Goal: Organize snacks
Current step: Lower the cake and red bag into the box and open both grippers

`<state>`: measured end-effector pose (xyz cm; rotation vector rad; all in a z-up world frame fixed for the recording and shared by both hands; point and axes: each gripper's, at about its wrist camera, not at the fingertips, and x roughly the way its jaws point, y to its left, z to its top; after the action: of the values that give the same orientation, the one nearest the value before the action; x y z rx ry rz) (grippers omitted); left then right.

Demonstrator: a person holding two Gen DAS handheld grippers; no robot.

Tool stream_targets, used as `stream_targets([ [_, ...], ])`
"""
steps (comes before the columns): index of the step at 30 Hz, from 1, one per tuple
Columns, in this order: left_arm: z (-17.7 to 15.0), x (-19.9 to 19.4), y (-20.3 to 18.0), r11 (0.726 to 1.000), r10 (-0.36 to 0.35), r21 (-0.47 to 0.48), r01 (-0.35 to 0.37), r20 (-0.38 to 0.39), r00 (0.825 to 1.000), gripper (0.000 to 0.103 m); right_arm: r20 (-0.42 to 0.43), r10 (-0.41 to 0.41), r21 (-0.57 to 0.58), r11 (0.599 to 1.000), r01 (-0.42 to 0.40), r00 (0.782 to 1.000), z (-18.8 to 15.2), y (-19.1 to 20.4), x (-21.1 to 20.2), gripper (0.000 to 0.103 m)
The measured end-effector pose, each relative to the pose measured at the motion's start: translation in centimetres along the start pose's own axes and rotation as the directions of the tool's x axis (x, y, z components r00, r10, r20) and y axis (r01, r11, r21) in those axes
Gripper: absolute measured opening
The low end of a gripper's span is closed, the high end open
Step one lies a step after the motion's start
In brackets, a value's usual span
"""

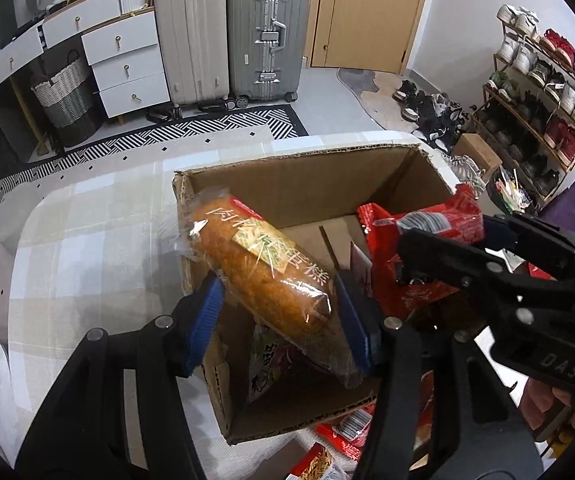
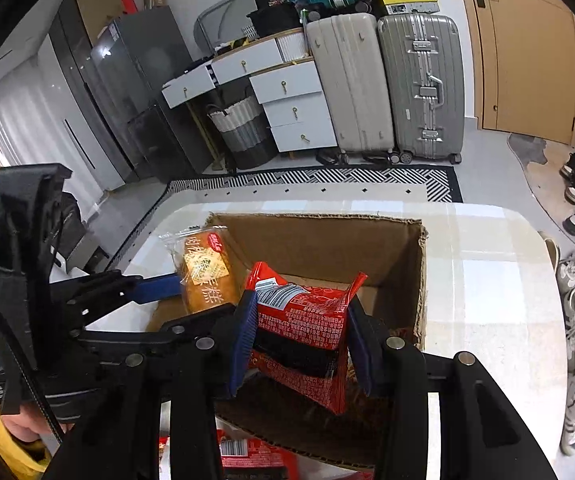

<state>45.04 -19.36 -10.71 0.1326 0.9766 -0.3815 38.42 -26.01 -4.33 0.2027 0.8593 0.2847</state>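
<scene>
Two grippers, each clamped on one snack, both over the one open cardboard box (image 1: 299, 184) at frame centre. Left gripper (image 1: 283, 316) gripping one clear-wrapped orange cake loaf (image 1: 263, 268) between blue pads (image 1: 203, 320), loaf tilted, upper end toward upper left of the left wrist view, lower end inside the box mouth. Right gripper (image 2: 301, 344) gripping one red snack packet (image 2: 307, 328), barcode end up, packet hanging over the box interior at centre of the right wrist view. Same packet seen at right of centre in the left wrist view (image 1: 419, 240); same loaf seen left of centre in the right wrist view (image 2: 203, 276). Inside the box, lower centre of the left wrist view: one greenish-white printed packet (image 1: 267, 364) under the loaf. Outside the box at the bottom edge: at least two more red packets (image 1: 343, 432), exact count not readable. Box sitting on one pale checked tabletop (image 1: 87, 240). Background, upper part of frame: two upright suitcases (image 1: 231, 32) side by side, one white drawer unit (image 1: 127, 64), one woven basket (image 1: 67, 96), one shoe rack (image 1: 539, 92) at right.
</scene>
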Motion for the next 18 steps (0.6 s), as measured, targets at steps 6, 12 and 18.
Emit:
stream_targets([
  [6, -0.5, -0.3, -0.2, 1.000, 0.020, 0.020, -0.020, -0.011, 1.000, 0.057, -0.007, -0.041, -0.014, 0.999, 0.041, 0.999, -0.2, 0.2, 0.3, 0.043],
  [12, -1.3, -1.6, 0.0, 1.000, 0.015, 0.023, -0.015, -0.002, 1.000, 0.059, 0.009, -0.046, -0.027, 0.999, 0.046, 0.999, -0.3, 0.7, -0.2, 0.043],
  [18, -2.3, -4.1, -0.6, 0.998, 0.050, 0.034, -0.050, 0.011, 0.999, 0.072, 0.010, -0.049, -0.013, 0.999, 0.049, 0.999, -0.4, 0.6, -0.5, 0.043],
])
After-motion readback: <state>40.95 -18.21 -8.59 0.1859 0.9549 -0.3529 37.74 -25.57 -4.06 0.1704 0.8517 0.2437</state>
